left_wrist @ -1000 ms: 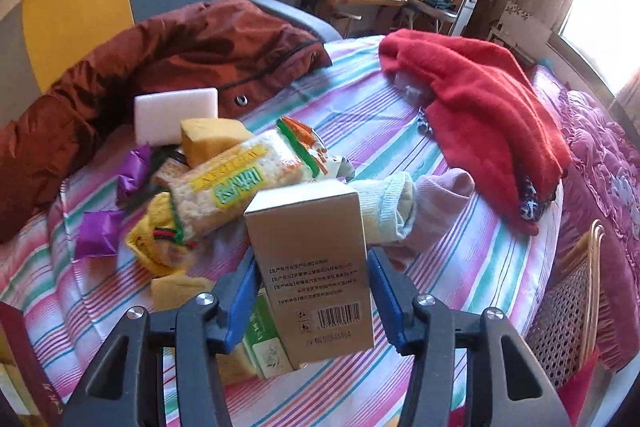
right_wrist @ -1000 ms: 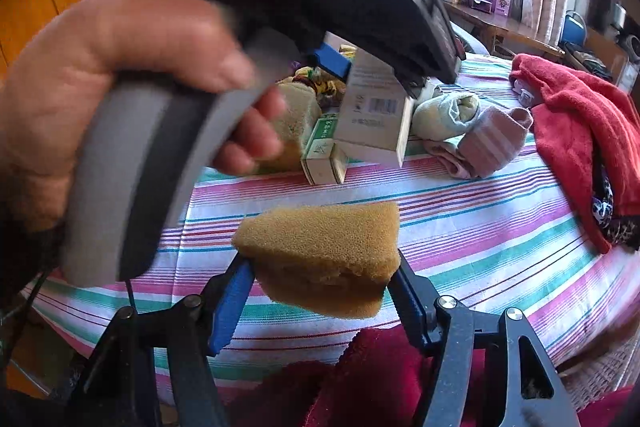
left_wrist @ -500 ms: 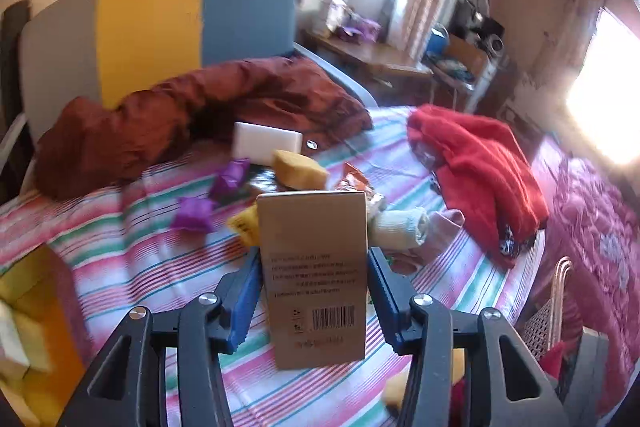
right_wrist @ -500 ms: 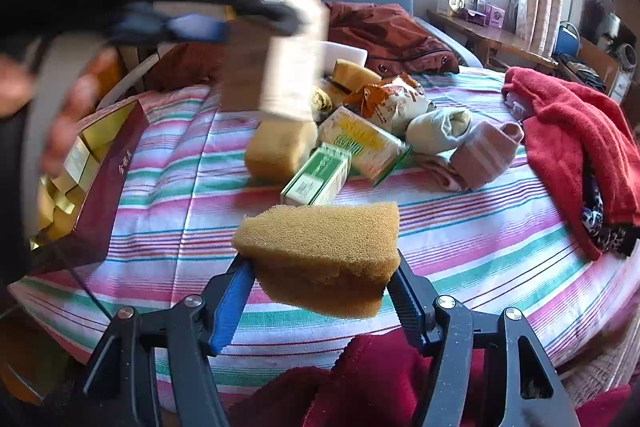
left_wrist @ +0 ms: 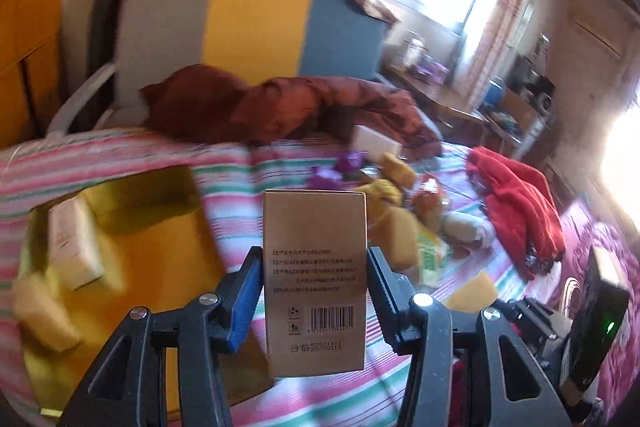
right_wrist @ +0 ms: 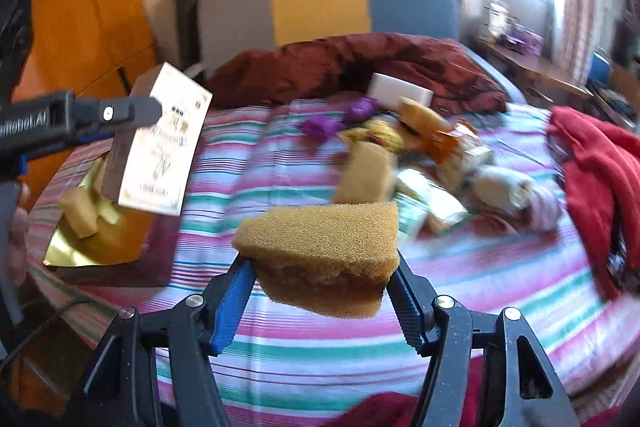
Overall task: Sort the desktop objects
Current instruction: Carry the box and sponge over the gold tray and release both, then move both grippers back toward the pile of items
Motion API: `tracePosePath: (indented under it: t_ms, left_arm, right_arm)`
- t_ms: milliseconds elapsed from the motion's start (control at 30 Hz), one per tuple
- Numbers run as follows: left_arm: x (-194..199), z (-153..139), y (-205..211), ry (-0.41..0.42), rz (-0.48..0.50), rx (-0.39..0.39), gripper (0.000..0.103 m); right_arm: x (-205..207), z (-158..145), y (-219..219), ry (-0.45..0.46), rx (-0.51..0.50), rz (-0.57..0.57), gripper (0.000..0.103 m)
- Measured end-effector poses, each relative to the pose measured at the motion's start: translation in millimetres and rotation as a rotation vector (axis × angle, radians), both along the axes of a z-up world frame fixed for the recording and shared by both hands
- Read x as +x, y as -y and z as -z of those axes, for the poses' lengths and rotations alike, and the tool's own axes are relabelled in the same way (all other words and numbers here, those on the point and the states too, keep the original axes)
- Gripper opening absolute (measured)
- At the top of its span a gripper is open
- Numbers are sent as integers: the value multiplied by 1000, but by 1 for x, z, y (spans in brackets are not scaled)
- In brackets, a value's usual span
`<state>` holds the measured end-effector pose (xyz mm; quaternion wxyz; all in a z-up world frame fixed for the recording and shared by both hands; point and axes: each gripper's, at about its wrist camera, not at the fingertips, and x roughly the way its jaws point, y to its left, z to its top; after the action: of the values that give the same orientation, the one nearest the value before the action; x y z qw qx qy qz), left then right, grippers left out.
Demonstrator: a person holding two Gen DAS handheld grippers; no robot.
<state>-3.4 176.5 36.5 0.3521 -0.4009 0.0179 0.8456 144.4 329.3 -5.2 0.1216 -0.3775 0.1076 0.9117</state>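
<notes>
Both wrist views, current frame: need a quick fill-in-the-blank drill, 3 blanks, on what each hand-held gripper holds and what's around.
1. The left hand-held gripper is shut on a tan carton whose face toward its camera bears a printed ____.
2. The right hand-held gripper is shut on a brown ____.
3. In the right wrist view the carton hangs above a ____-lined open box at the left edge of the striped cloth.

Missing words: barcode; sponge; gold

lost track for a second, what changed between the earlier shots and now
The left gripper carried the tan cardboard box away from the clutter pile toward the gold-lined tray at the table's left edge. Both grips stayed shut; the right gripper still holds the brown sponge wedge.
</notes>
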Motion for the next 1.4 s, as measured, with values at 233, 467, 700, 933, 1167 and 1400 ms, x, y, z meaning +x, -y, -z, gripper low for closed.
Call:
tracePosePath:
  t_ms: [233, 467, 700, 933, 1167, 1400]
  left_arm:
    - [-14, 16, 103, 48, -201, -51, 52]
    - [-25, 44, 185, 82, -424, -154, 60]
    - [-24, 56, 219, 98, -550, -141, 60]
    - [-26, 60, 209, 104, -515, -111, 60]
    - [-22, 53, 179, 83, -443, -91, 63]
    - [-19, 54, 153, 106, -394, -96, 65]
  right_arm:
    - [-41, -19, 43, -48, -98, -179, 65]
    - [-95, -26, 99, -61, -198, -341, 65]
    - [-151, -14, 150, -26, -351, -477, 85]
    - [-149, 7, 153, 36, -349, -458, 86]
    - [-124, 22, 124, 62, -291, -375, 86]
    - [-96, 17, 93, 31, -199, -285, 89]
